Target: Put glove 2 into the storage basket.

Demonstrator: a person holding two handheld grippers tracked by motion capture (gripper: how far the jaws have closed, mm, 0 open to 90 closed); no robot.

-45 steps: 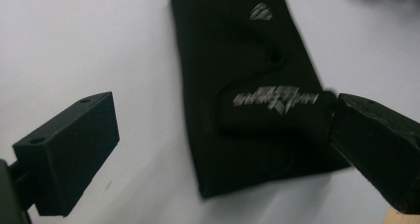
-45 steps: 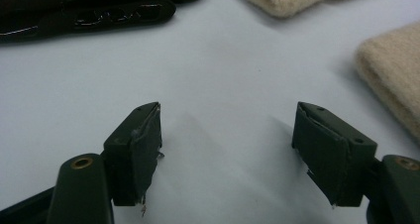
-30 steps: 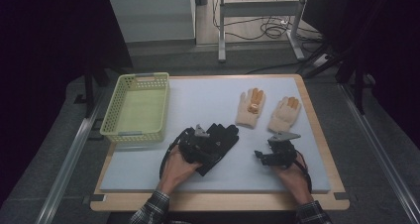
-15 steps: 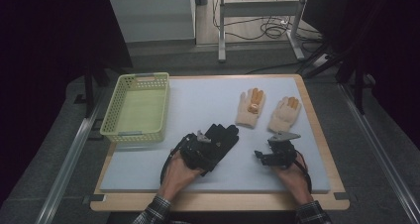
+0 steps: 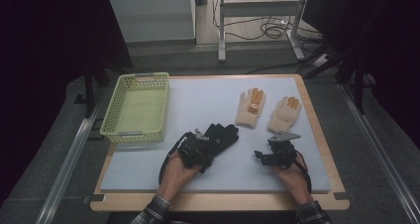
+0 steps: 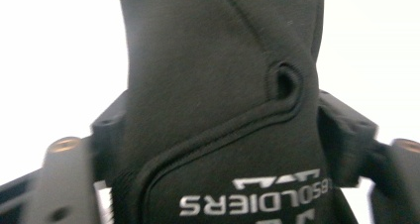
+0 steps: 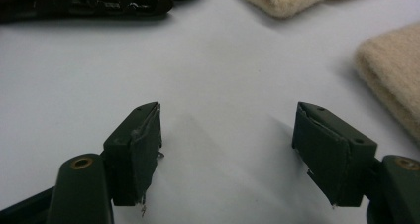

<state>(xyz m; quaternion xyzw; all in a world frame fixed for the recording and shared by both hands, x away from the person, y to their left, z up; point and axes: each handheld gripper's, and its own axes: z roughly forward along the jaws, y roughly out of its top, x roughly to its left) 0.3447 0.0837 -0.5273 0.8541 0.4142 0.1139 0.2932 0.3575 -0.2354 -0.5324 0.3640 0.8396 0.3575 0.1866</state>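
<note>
A wooden-edged table covered by a pale grey-blue mat is seen from above. Grey carpeted floor is observed around it, with metal rails laid along both sides. Beyond the table, a white metal frame and a light grey cabinet are noted, with black cables coiled on the floor. The surroundings are kept dark; the tabletop is lit brightly.

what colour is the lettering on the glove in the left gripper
Silvery grey print on the black glove, clearest in the left gripper view, where the left gripper clamps it.
</note>
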